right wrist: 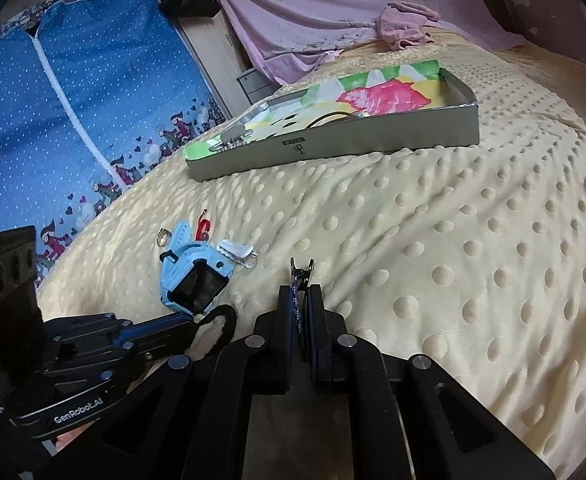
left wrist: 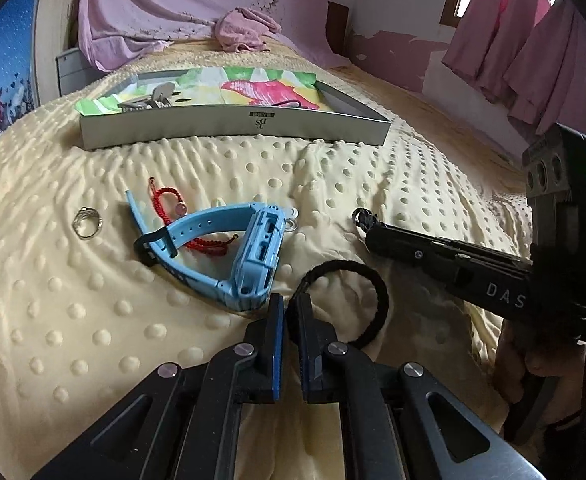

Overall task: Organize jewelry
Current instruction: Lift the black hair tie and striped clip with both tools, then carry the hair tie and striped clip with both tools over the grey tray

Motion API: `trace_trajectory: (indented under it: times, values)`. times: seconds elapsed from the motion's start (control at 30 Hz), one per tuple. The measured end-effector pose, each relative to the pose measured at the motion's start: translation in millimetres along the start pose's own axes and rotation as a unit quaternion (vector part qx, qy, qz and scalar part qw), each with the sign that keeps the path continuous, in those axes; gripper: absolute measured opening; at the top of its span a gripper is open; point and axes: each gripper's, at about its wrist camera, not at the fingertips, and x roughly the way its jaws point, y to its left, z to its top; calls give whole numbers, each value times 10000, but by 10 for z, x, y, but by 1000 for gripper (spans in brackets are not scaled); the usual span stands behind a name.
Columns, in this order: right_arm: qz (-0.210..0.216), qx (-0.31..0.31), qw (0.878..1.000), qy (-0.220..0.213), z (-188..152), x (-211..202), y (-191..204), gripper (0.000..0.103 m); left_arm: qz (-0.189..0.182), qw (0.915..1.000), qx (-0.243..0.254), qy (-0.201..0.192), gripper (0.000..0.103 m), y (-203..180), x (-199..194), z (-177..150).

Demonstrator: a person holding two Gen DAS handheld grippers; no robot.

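Observation:
My left gripper (left wrist: pixel 291 306) is shut on the rim of a black braided hair tie (left wrist: pixel 367 280) lying on the cream bedspread; it also shows in the right wrist view (right wrist: pixel 223 320). My right gripper (right wrist: pixel 300 294) is shut on a dark hair clip (right wrist: pixel 301 274), whose tip shows in the left wrist view (left wrist: pixel 361 216). A blue watch (left wrist: pixel 229 252) lies on a red cord bracelet (left wrist: pixel 165 196). A silver ring (left wrist: pixel 87 222) lies to their left. A silver clip (right wrist: pixel 237 252) lies behind the watch.
A shallow grey box (left wrist: pixel 233 126) lined with a bright floral cloth (left wrist: pixel 253 88) sits further back on the bed, with a few small items in it. Pink cloth (left wrist: pixel 245 30) lies at the headboard. A blue wardrobe cover (right wrist: pixel 73 100) stands to the left.

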Motion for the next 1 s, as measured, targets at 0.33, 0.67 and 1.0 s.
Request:
trace_trajectory:
  times: [0.33, 0.67, 1.0]
  values:
    - [19, 63, 10000, 23, 4, 28, -30, 6, -182, 9988, 261, 380, 8, -19, 181, 107]
    - [4, 140, 9999, -27, -12, 13, -69, 6, -302, 9960, 568, 613, 8, -40, 282, 164]
    - [4, 155, 9999, -39, -15, 13, -76, 6, -230, 9967, 672, 401, 6, -76, 217, 148]
